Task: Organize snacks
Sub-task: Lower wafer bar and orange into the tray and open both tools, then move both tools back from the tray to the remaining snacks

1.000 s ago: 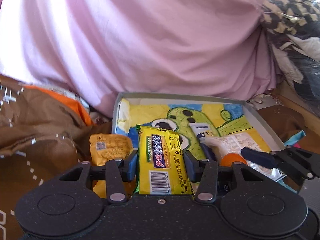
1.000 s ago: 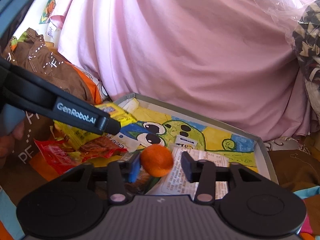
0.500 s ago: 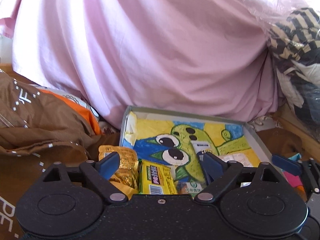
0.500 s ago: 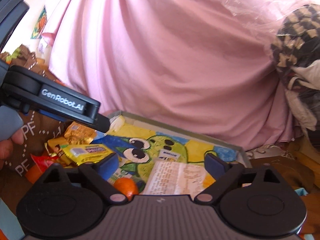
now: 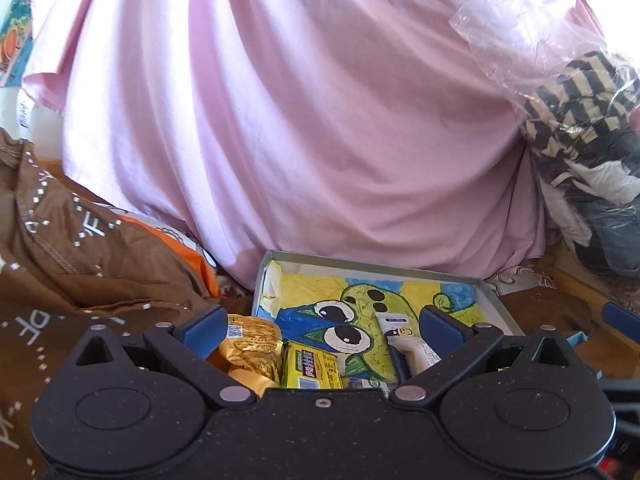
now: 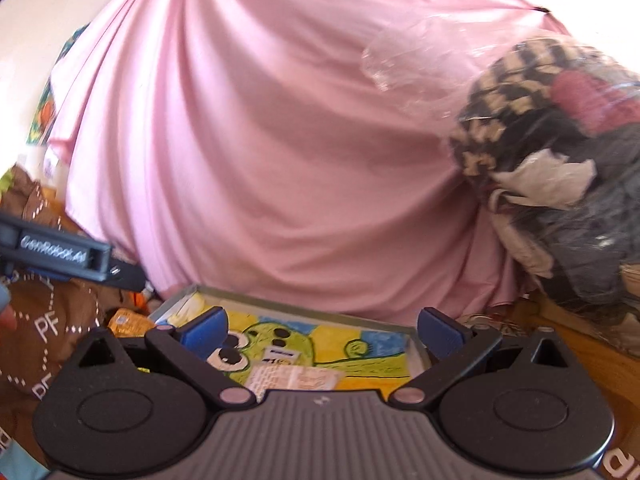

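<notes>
Reading "GenRobot.AI" in white letters along its dark side, the left gripper [image 6: 120,276] reaches in from the left edge of the right wrist view; seen from its own camera, the left gripper [image 5: 320,328] has its two blue pads spread wide with nothing between them. The right gripper [image 6: 324,332] is likewise spread and empty. Both hang over a shallow grey tray [image 5: 490,292] whose floor carries a drawing of a green cartoon creature with big eyes. Three snacks show in the left wrist view: a yellow bar [image 5: 312,370] with a barcode and print too small to read lying in the tray, a white packet [image 5: 404,340] marked "Ca" beside it in the tray, and a gold wrapper [image 5: 252,344] with a small code square at the tray's left edge. Brown fabric [image 5: 60,248] on the left bears dotted white letters, "PF" among them. A pink sheet [image 5: 300,120] fills the background.
</notes>
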A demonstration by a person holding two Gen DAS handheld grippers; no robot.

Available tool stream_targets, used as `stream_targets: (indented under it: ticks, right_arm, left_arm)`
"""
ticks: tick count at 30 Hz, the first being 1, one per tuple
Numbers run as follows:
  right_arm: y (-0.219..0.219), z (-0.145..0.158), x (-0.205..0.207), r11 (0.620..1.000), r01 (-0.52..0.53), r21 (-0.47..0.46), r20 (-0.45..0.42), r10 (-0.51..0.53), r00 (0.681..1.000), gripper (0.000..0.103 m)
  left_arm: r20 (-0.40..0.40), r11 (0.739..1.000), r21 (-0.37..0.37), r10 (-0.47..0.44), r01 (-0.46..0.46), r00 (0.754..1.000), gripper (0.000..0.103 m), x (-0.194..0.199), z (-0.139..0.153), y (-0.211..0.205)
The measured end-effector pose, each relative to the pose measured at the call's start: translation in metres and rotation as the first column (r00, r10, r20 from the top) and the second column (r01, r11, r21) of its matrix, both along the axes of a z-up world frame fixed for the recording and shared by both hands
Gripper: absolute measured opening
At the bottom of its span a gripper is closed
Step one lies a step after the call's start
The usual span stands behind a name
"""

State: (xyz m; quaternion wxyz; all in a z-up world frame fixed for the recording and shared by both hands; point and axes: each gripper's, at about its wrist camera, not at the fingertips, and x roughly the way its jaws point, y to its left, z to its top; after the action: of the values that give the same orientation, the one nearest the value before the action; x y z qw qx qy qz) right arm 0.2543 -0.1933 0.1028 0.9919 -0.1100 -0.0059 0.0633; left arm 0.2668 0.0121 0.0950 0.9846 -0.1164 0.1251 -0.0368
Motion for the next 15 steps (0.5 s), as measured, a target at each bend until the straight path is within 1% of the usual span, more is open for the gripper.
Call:
stream_targets:
  ticks: [5, 10, 13, 15]
  right_arm:
    - [-0.019, 0.007, -0.023, 0.999, 0.026, 0.043, 0.025, -0.027, 0.999, 0.103]
    - [-0.034, 0.010, -0.043, 0.997, 0.043, 0.072, 0.025, -0.045, 0.999, 0.103]
    - [-0.044, 0.010, -0.058, 0.996, 0.043, 0.084, 0.013, -0.044, 0.999, 0.103]
    - [-0.049, 0.009, -0.069, 0.996, 0.038, 0.084, -0.005, -0.038, 0.999, 0.103]
  left_arm:
    - [0.014, 1.000, 0.008, 0.007, -0.007, 1.000, 0.102, -0.025, 0.001, -0.003]
    - [0.015, 1.000, 0.011, -0.004, 0.004, 1.000, 0.102, -0.052, -0.002, -0.006]
    - [-0.016, 1.000, 0.009, -0.017, 0.017, 1.000, 0.102, -0.067, -0.007, -0.008]
    - [-0.054, 1.000, 0.002, -0.024, 0.024, 0.998, 0.102, -0.080, -0.013, -0.009]
